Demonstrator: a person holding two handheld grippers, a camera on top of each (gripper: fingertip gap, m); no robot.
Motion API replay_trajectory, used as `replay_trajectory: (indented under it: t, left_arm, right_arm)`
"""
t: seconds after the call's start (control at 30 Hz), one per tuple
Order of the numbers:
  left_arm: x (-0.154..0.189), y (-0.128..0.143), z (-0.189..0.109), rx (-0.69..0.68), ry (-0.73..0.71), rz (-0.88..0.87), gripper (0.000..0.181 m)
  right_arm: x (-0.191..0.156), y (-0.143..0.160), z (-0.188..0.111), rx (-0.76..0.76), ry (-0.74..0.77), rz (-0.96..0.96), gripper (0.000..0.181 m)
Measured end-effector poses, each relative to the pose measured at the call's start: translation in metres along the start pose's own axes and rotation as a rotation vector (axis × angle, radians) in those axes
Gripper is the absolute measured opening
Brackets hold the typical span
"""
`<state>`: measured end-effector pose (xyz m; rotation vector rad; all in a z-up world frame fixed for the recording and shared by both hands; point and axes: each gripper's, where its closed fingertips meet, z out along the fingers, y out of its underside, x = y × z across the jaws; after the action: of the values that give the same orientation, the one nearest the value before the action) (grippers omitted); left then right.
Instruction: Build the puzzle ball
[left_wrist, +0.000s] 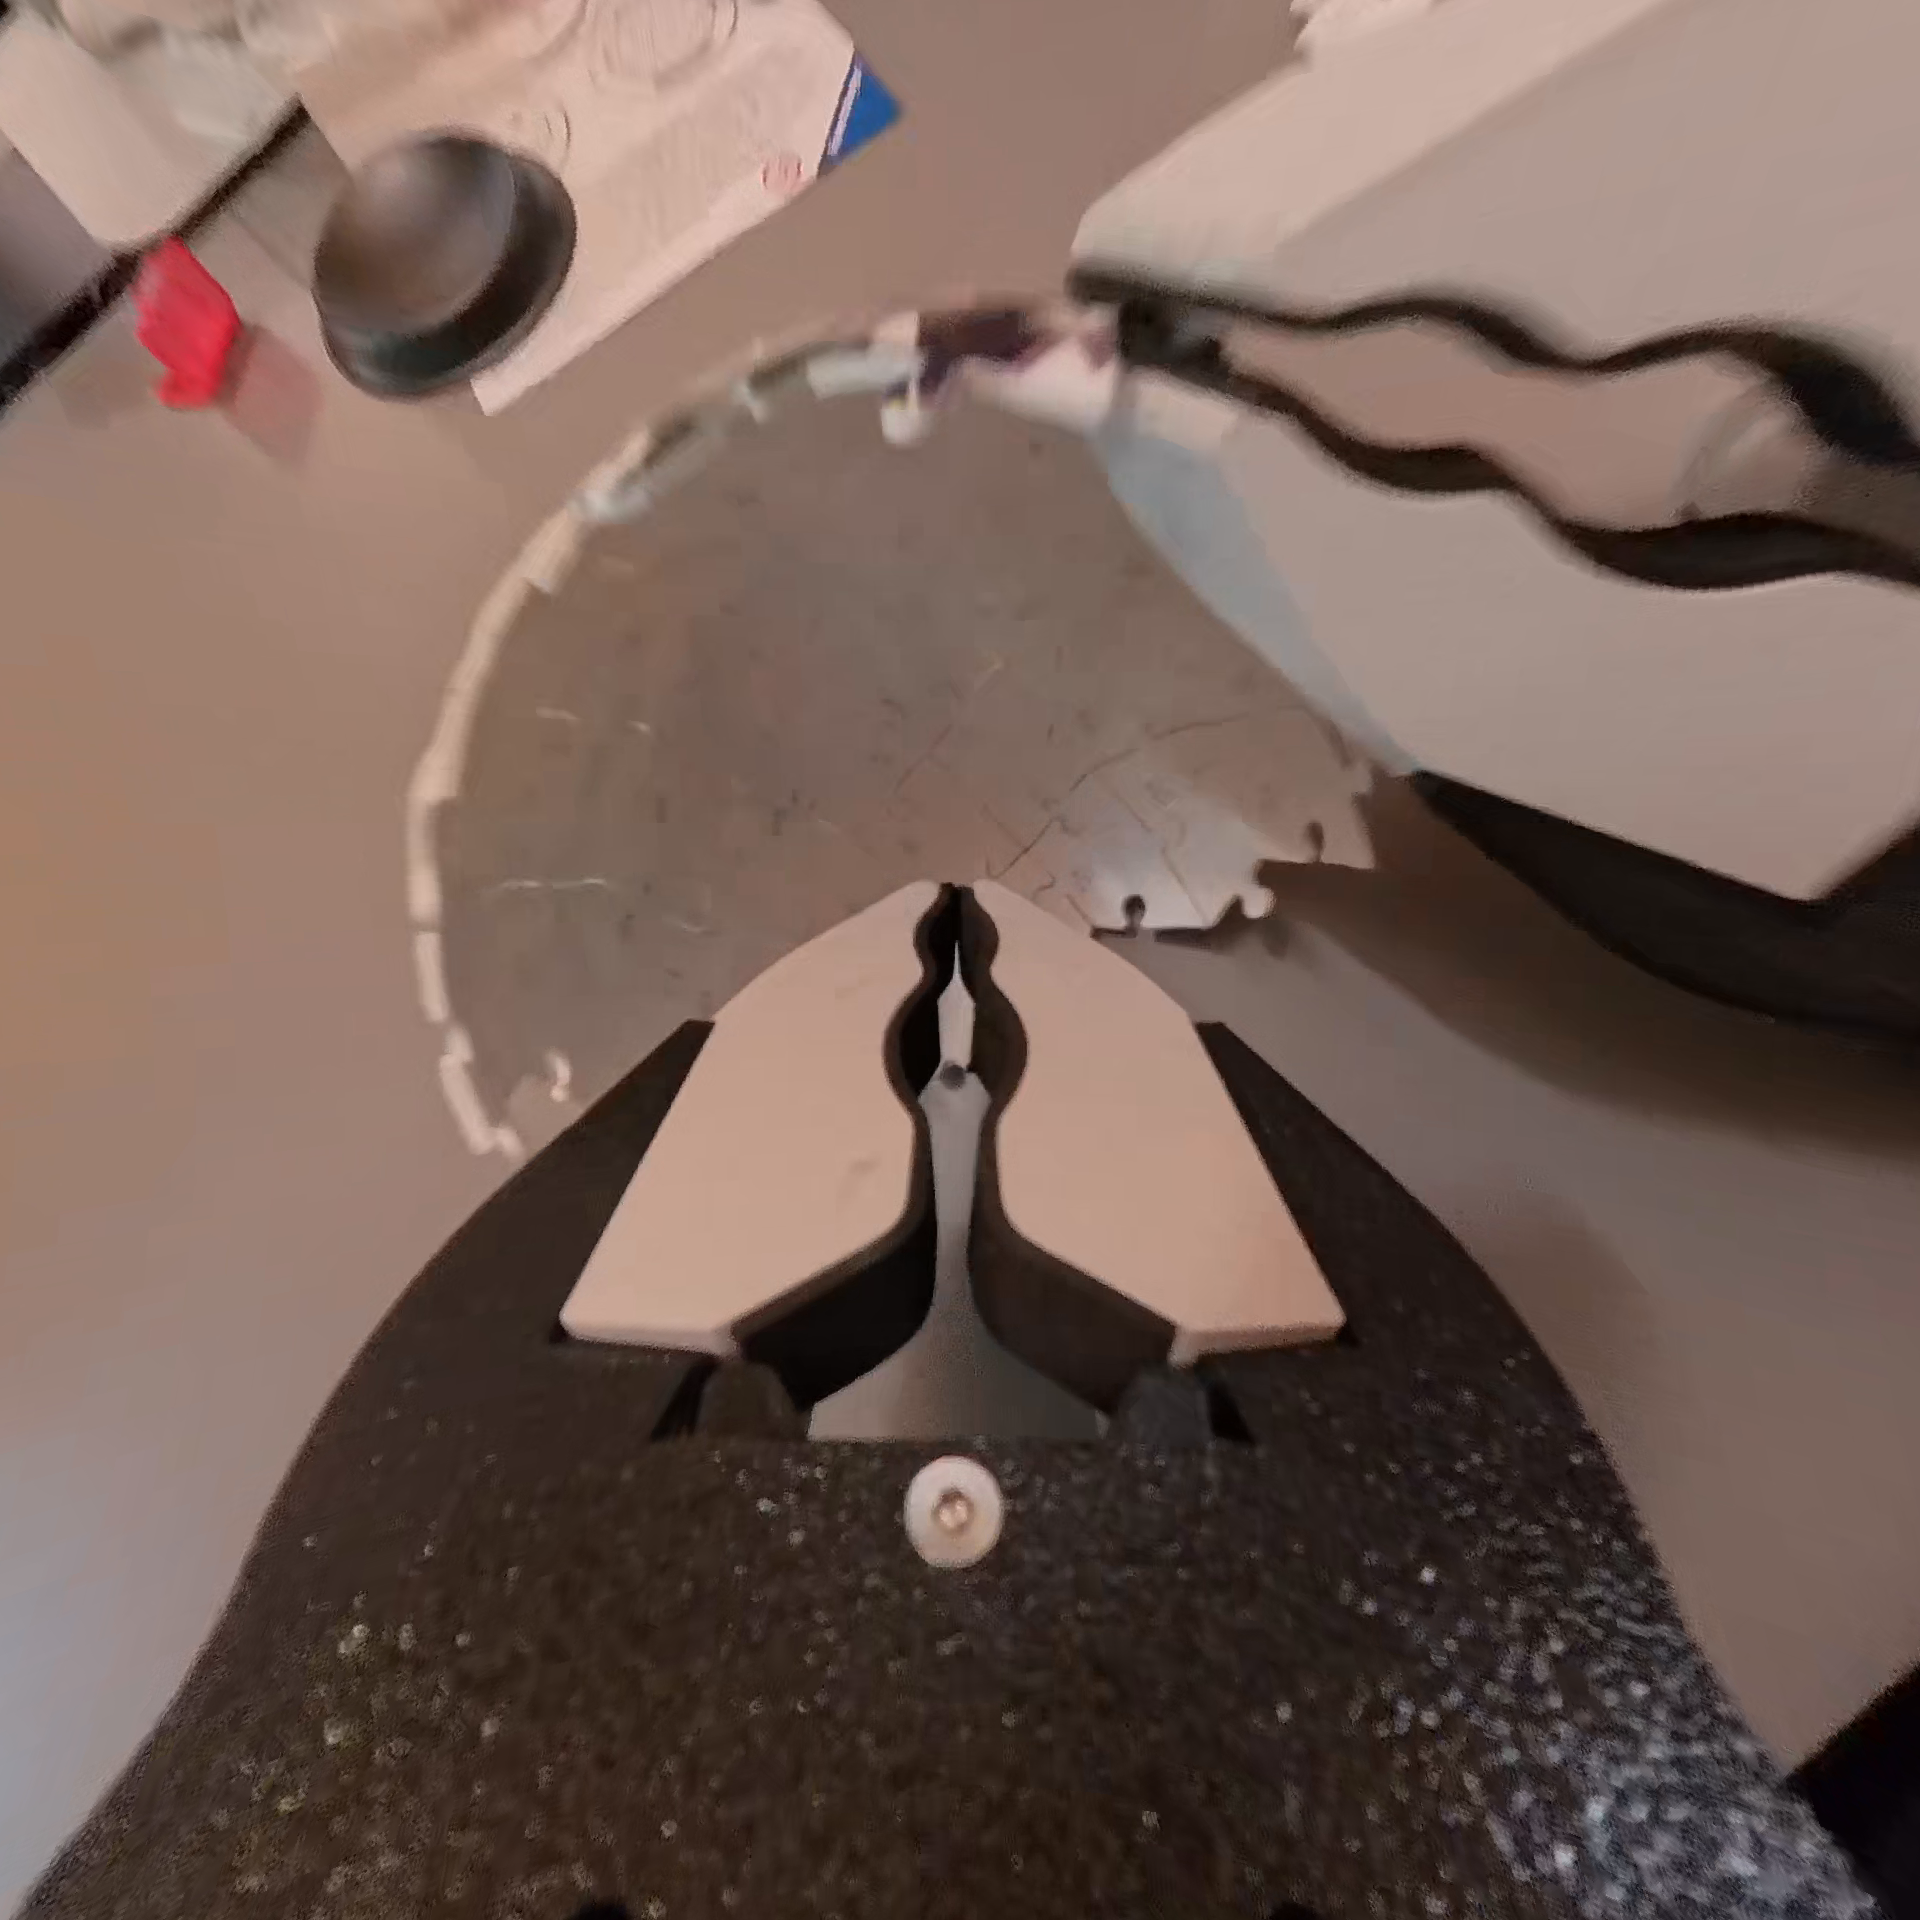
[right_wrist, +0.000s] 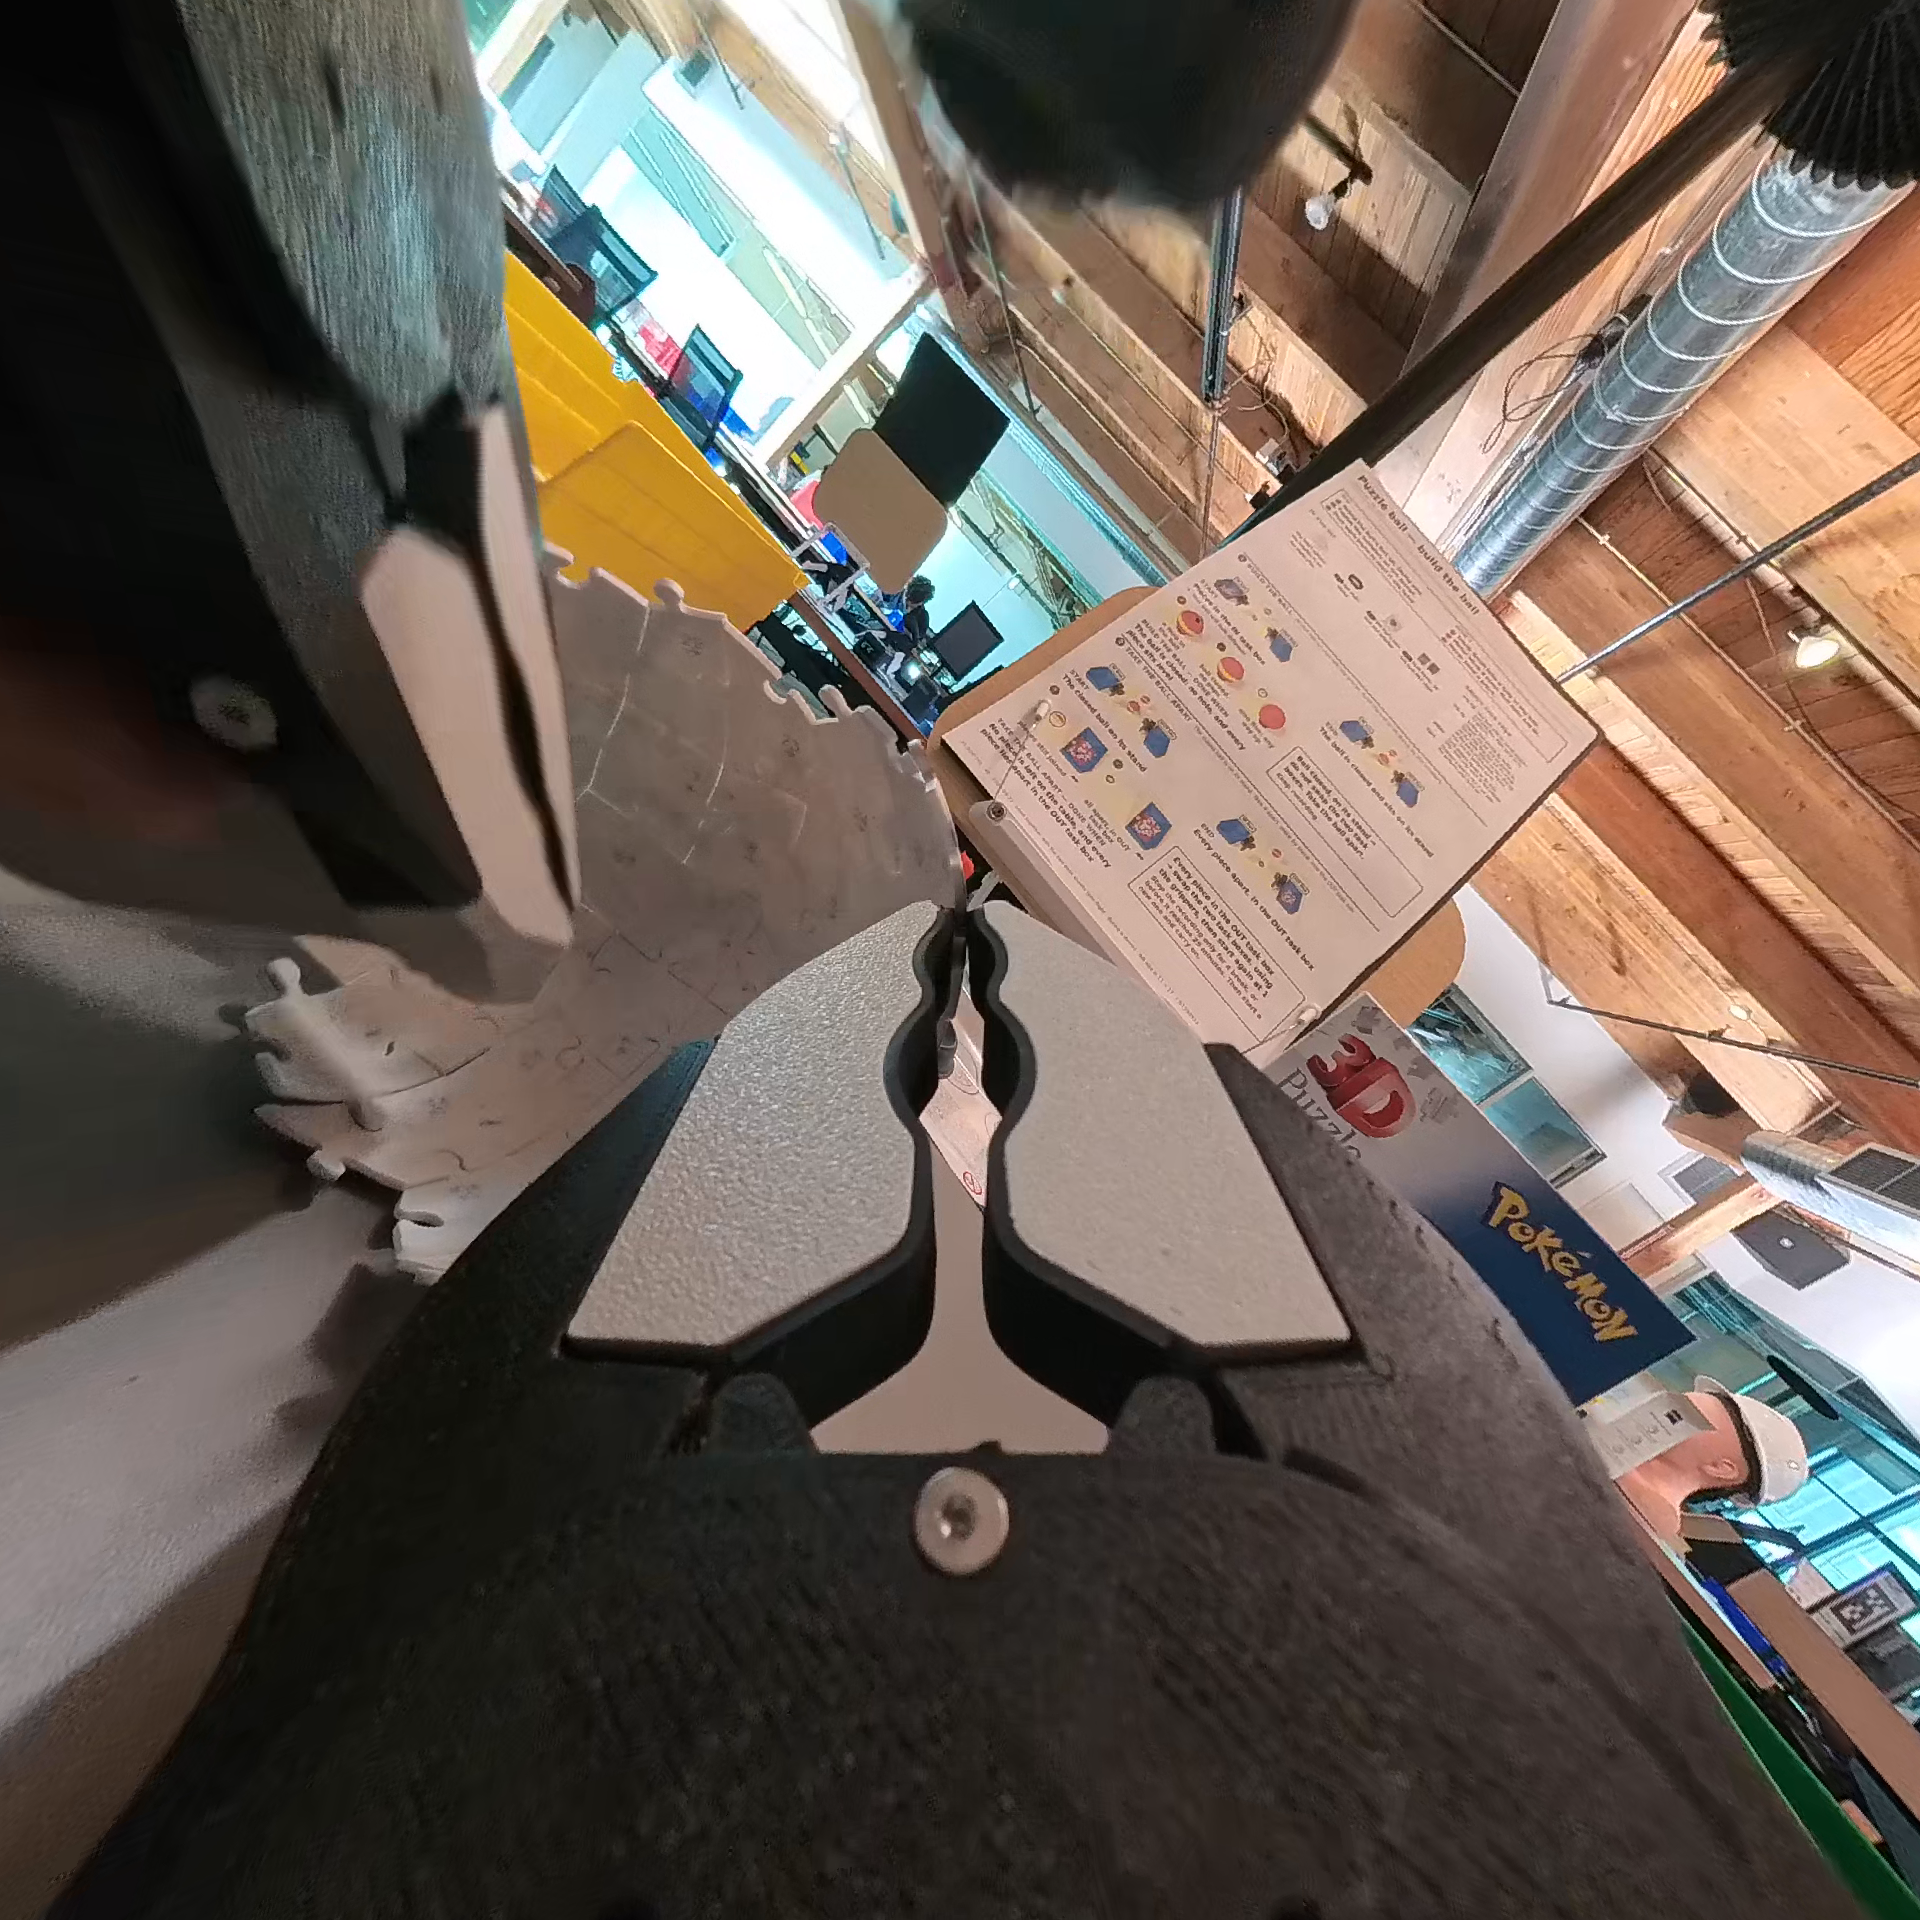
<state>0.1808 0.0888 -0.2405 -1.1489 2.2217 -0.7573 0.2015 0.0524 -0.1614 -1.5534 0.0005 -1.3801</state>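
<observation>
Both the left gripper (left_wrist: 954, 902) and right gripper (right_wrist: 961, 920) pinch the rim of the half-built puzzle ball shell (left_wrist: 790, 727) mid-frame, its hollow empty, while only the right view shows the instruction sheet (right_wrist: 1278, 769) and puzzle box (right_wrist: 1475, 1195).

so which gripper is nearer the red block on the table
Left. The left gripper, shut on the puzzle shell, faces the red block; the right gripper points away toward the ceiling.

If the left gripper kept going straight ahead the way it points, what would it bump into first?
Likely nothing new: the left gripper is already shut on the rim of the half-built puzzle shell, so it would just push that shell forward. Depth is unclear.
</observation>
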Motion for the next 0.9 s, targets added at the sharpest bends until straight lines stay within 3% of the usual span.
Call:
replay_trajectory:
  t: [0.03,0.17,0.23,0.3,0.5,0.6,0.73,0.9]
  left_arm:
    - [-0.001,-0.007,-0.007,0.035,0.003,0.008,0.0]
    - [-0.024,-0.029,-0.035,0.163,-0.029,-0.056,0.0]
    - [-0.026,-0.024,-0.038,0.137,0.029,-0.062,0.0]
    - [-0.025,-0.014,-0.035,0.093,0.072,-0.042,0.016]
    - [-0.001,0.019,-0.032,0.051,0.142,0.253,0.029]
    - [0.008,0.031,-0.027,0.04,0.116,0.433,0.03]
    - [0.013,0.027,-0.019,0.087,0.029,0.641,0.029]
    - [0.017,0.028,-0.003,0.051,0.053,0.65,0.031]
  right_arm:
    - [0.0,0.0,0.0,-0.001,0.0,0.0,0.003]
    - [0.0,0.001,0.001,-0.003,0.0,0.005,0.003]
    - [0.0,0.001,0.001,-0.006,0.0,0.007,0.003]
    - [0.0,0.001,0.002,-0.007,-0.002,0.007,0.003]
    - [0.001,0.003,0.003,-0.013,-0.005,0.016,0.003]
    - [0.001,0.004,0.006,-0.016,-0.017,0.012,0.003]
    - [0.001,0.007,0.009,-0.026,-0.041,0.033,0.003]
    - [0.001,0.01,0.013,-0.03,-0.094,0.041,0.006]
